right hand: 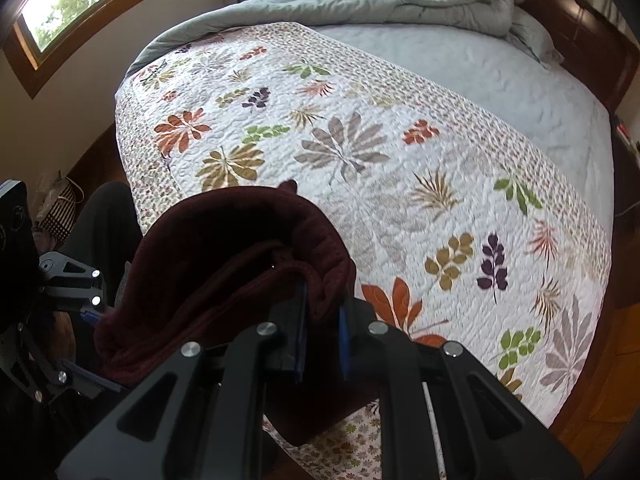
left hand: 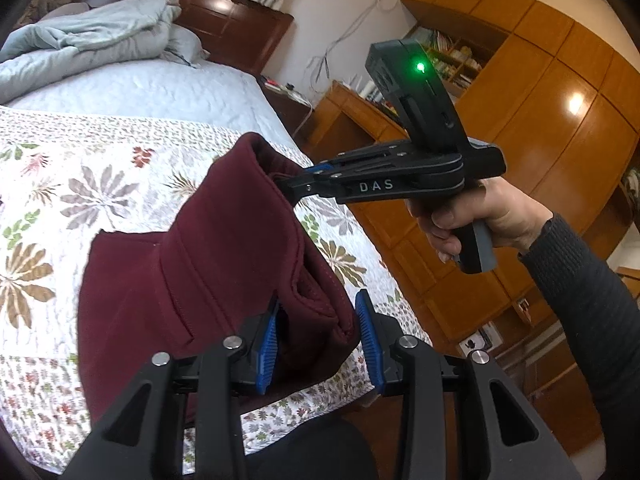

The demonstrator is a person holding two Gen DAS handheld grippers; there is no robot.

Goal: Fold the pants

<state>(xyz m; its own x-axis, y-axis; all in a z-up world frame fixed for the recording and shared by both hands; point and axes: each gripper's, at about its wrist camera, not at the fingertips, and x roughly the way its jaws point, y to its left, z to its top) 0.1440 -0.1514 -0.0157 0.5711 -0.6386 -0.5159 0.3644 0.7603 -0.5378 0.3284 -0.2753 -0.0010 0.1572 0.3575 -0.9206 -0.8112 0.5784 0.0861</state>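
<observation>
The dark maroon fleece pants (left hand: pixel 208 248) are lifted over the near edge of the bed, above the white quilted bedspread printed with coloured leaves (left hand: pixel 52 208); the cloth is bunched and partly doubled over, its long axis running from the near bed edge up and away toward the wooden headboard (left hand: pixel 224 16), with the lower part draped down onto the quilt; in the right wrist view the same pants (right hand: pixel 224 256) hang as a dark rounded fold close to the lens.

The left gripper (left hand: pixel 318 344) has its blue ribbed pads (left hand: pixel 266 354) standing apart, with a thick folded edge of the fabric between them; whether they press on it cannot be told; the right gripper (left hand: pixel 294 184), black with "DAS" on its side, comes in level from the right, held in the person's right hand (left hand: pixel 476 216) by a pistol grip, the dark-sleeved forearm sloping down to the lower right; its tips are clamped on the upper hem of the pants; the right wrist view shows that gripper (right hand: pixel 322 336) with its jaws close together on a fold of maroon cloth.

A crumpled pale grey-green duvet (left hand: pixel 92 36) lies at the head of the bed.
</observation>
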